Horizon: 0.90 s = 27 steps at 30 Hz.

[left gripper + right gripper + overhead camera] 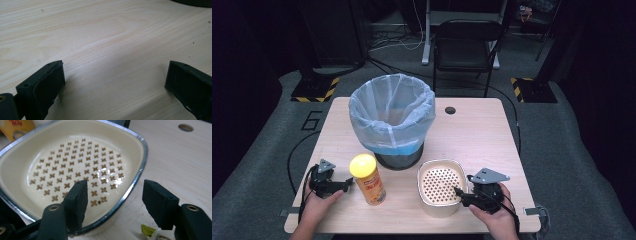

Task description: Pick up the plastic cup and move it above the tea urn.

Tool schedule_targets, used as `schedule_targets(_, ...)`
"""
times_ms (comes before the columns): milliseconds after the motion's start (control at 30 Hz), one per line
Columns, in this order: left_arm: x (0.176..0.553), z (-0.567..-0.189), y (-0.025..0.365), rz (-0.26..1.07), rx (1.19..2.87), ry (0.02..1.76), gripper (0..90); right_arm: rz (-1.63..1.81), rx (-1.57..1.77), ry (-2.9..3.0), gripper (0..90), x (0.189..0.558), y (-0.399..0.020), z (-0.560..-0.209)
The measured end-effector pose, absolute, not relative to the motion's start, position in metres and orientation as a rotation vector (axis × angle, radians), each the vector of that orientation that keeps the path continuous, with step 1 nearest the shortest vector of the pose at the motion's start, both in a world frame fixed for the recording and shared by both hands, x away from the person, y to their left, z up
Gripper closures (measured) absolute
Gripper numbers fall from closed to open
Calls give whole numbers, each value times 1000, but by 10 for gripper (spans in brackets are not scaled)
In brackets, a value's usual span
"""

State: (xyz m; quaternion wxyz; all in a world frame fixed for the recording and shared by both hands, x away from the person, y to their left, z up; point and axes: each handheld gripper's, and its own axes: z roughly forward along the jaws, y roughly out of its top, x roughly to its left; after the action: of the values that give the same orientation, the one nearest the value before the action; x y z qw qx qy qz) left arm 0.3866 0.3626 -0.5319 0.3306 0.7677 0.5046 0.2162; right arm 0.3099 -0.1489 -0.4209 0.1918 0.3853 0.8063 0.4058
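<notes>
My tongs' jaws are matte black; left gripper (113,82), right gripper (115,200). Table (482,135): pale wood, fine grain streaks, one dark round hole. Dish (75,165): cream inside, silvery rim, floor patterned with rows of small golden-brown crosses. Canister (368,179): yellow lid, yellow-orange body with red print. Bin (392,120): black base, translucent white liner tinted blue low down.
</notes>
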Motion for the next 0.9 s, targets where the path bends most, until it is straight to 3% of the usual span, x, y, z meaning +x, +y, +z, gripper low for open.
schedule_targets(167, 387, -532, 363, 566, 2007, 1320, 22, 1197, 1099, 2094, 226, 305, -178, -406)
schedule_targets(367, 387, -532, 362, 567, 2005, 1320, 22, 1119, 1209, 2048, 142, 314, -210, -423)
schedule_targets(667, 387, -532, 362, 568, 2002, 1323, 22, 1046, 1252, 2075, 142, 320, -210, -453)
schedule_targets(900, 387, -532, 362, 561, 2001, 1329, 22, 1102, 1232, 2042, 149, 314, -210, -447)
